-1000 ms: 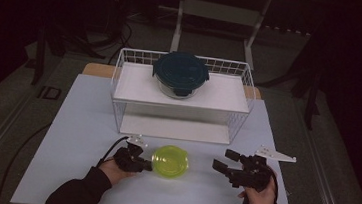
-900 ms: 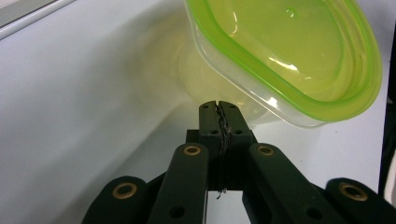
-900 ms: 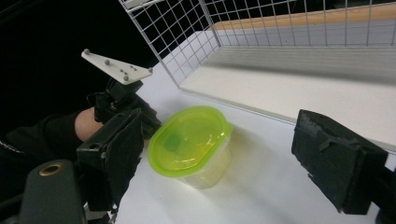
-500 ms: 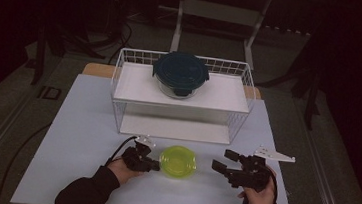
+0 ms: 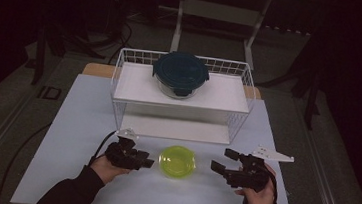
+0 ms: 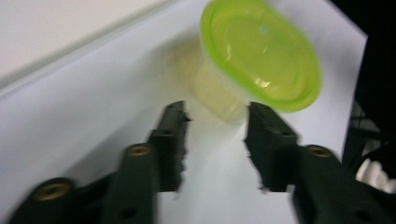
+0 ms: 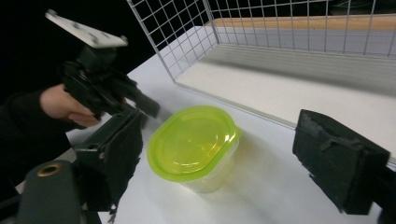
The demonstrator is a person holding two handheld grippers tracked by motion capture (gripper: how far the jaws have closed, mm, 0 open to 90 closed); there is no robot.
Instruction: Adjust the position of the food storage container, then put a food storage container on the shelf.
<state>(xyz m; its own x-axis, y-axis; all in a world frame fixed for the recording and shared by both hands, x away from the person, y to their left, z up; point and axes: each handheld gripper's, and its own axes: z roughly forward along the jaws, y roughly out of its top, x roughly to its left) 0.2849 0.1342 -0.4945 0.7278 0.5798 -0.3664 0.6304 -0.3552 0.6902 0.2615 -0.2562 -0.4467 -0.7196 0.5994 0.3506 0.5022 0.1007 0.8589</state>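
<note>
Small translucent plastic container with lime-green oval lid stood upright on white tabletop, near front edge, just in front of white wire two-shelf rack. Sat between both grippers, touched by neither. Lid's long axis ran roughly left-right in high view, pointing at each gripper.

Left gripper lay just beside container's left end, jaws apart, empty. Closer of the two, judging by high view. In left gripper view, container appeared just beyond jaw tips, slightly right of the gap, tilted by camera roll only; blurred, so exact clearance hard to tell.

Right gripper sat near container's right end with a clearer gap, jaws wide apart, empty. In right gripper view, container fell between the two jaws but ahead of them, not yet inside the span.

Likely next move: one gripper closing across the short axis of the lid; left needed the smaller reach.

Right gripper view also gave clear yellowish body under the lid, rack mesh and lower shelf behind, plus left gripper and hand beyond. High view alone gave dark teal-lidded round glass container on rack's top shelf, well apart from the action.
</note>
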